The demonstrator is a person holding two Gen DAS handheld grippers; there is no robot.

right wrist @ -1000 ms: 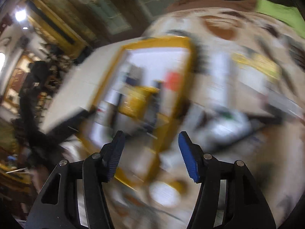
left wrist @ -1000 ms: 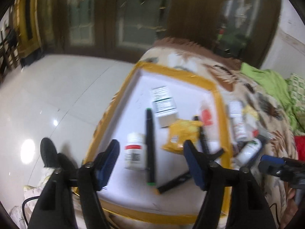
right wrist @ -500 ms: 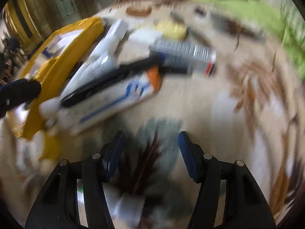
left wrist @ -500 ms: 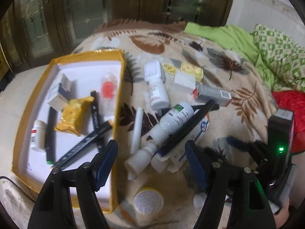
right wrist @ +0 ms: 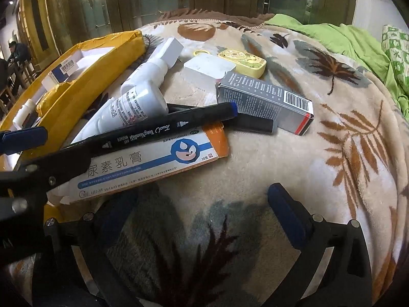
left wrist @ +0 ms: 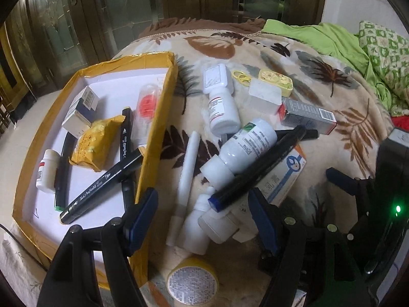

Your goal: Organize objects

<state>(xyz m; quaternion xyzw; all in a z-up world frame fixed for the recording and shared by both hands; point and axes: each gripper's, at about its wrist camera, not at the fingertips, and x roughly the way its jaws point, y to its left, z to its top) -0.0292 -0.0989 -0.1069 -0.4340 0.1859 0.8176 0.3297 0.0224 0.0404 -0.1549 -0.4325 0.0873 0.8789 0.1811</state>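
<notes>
My left gripper (left wrist: pixel 203 216), fingers released, sits over the black marker (left wrist: pixel 258 170), which runs diagonally up-right. My right gripper (right wrist: pixel 204 217) has just spread wide, empty, marker up-left.

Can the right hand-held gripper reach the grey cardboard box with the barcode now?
Probably yes. The right hand-held gripper is open and empty; only bare blanket lies before the grey cardboard box, nothing on top.
</notes>
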